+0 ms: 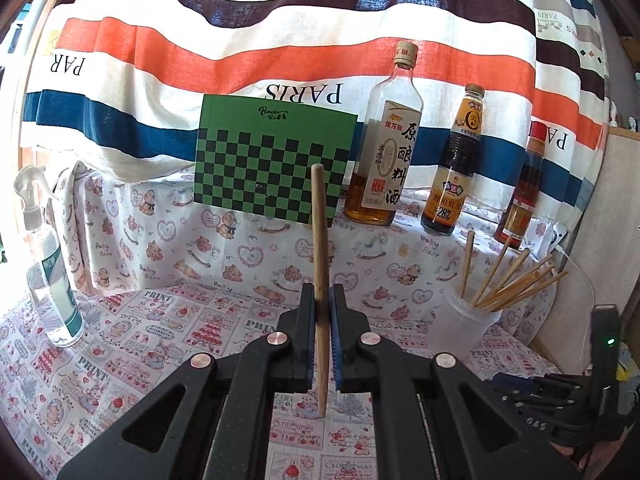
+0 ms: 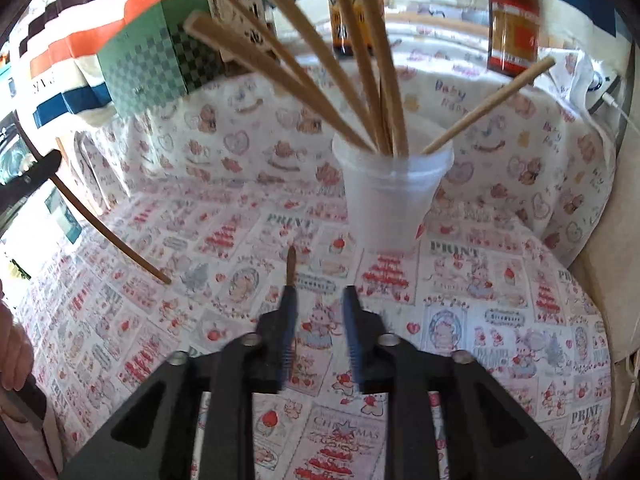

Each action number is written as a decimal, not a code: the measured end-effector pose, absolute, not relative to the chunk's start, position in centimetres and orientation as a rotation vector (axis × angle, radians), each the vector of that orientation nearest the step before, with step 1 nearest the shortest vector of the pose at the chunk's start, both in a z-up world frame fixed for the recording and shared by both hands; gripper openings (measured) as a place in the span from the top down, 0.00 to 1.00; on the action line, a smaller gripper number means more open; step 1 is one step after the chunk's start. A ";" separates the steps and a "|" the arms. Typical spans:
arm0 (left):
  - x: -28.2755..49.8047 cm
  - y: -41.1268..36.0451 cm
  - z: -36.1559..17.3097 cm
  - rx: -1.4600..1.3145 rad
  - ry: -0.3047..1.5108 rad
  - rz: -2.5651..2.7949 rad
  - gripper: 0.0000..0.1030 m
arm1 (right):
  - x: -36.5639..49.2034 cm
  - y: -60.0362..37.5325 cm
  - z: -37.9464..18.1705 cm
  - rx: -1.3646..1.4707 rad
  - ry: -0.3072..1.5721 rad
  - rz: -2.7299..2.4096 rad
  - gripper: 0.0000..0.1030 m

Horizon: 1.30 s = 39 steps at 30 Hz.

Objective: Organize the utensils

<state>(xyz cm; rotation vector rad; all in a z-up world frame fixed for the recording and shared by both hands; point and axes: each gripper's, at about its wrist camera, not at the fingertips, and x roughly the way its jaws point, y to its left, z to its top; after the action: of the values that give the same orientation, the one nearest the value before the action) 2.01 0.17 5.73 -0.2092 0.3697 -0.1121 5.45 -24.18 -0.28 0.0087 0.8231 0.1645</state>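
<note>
My left gripper (image 1: pixel 322 336) was clamped on one upright chopstick (image 1: pixel 319 240), left of the plastic cup (image 1: pixel 464 320) of chopsticks. My right gripper (image 2: pixel 319 312) stood apart, empty, before that cup.

the left wrist view looks forward along its own fingers, tilted only a little downward, low over the printed tablecloth (image 1: pixel 132 344) and facing the striped curtain (image 1: pixel 280 52), with the green checkered board (image 1: pixel 272 160) straight ahead and the plastic cup (image 1: pixel 464 324) off to its right. the right wrist view looks more steeply down from close above the same cloth, with that cup (image 2: pixel 390 196) near and just right of centre. both views share the cup, the chopsticks in it, the board (image 2: pixel 152 56), the bottles and the cloth
</note>
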 end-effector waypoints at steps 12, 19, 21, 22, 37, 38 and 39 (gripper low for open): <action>3.4 0.2 4.7 -0.225 0.445 -0.126 0.94 | 5.5 -20.5 -4.4 -0.123 0.991 0.226 0.76; 3.8 0.3 4.2 -0.236 0.466 -0.124 0.94 | 5.7 -22.9 -4.1 0.012 0.987 0.218 0.89; 3.8 0.5 4.2 -0.249 0.471 -0.128 0.94 | 5.5 -23.5 -3.1 0.035 0.946 0.215 0.89; 3.8 0.6 4.2 -0.256 0.474 -0.129 0.94 | 5.2 -23.8 -2.4 0.035 0.914 0.208 0.89; 3.7 0.4 4.2 -0.237 0.464 -0.120 0.94 | 1.7 -25.5 5.0 0.023 0.602 0.180 0.90; 3.7 0.3 4.2 -0.233 0.462 -0.122 0.94 | 1.8 -25.6 4.9 0.025 0.610 0.174 0.90; 3.7 0.2 4.3 -0.228 0.460 -0.123 0.94 | 1.9 -25.6 4.8 0.026 0.619 0.169 0.90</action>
<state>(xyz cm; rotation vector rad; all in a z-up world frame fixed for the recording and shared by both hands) 3.67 0.20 4.25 -0.2285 0.4603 -0.1227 1.95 -25.65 4.80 0.0263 0.6192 0.1695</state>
